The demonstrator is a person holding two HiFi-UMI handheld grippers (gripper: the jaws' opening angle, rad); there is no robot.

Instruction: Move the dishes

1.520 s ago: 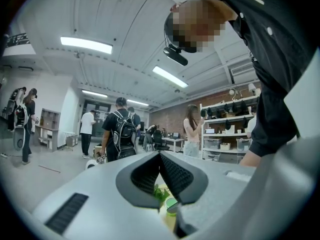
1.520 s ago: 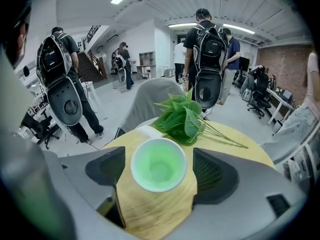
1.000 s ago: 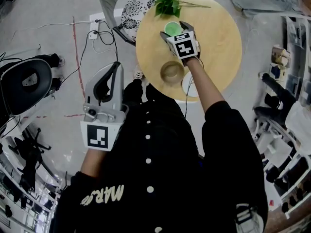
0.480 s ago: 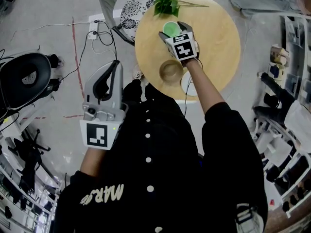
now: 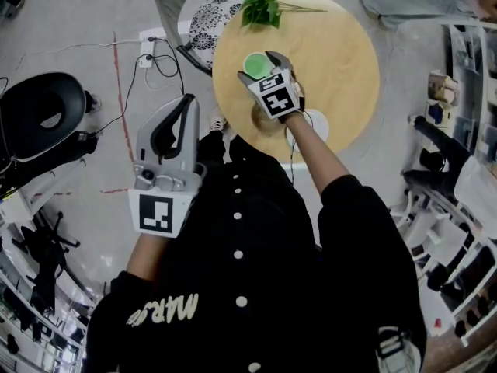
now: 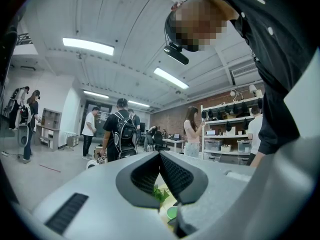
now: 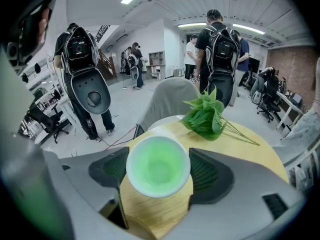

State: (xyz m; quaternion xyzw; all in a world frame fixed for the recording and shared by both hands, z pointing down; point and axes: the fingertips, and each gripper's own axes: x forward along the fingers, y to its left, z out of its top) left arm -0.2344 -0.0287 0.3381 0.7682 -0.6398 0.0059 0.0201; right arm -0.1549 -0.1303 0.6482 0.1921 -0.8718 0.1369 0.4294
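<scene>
So, your right tongs (image 5: 257, 66) are clamped on the green cup (image 7: 158, 166). The jaws just nudged in against its sides and hold it over the round wooden table (image 5: 342, 53). The leafy sprig (image 7: 205, 115) lies beyond the tips, and the brown bowl (image 5: 259, 120) sits back under your wrist. Your left tongs (image 6: 160, 156) are closed together on nothing, off to the side.

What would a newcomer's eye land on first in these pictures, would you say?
Most likely the bright green cup, gripped by the right gripper over the left part of the round wooden table; the fingers have just closed on it. Next comes the leafy green sprig at the table's far edge. The left gripper is shut and empty, off to the left of the table.
</scene>
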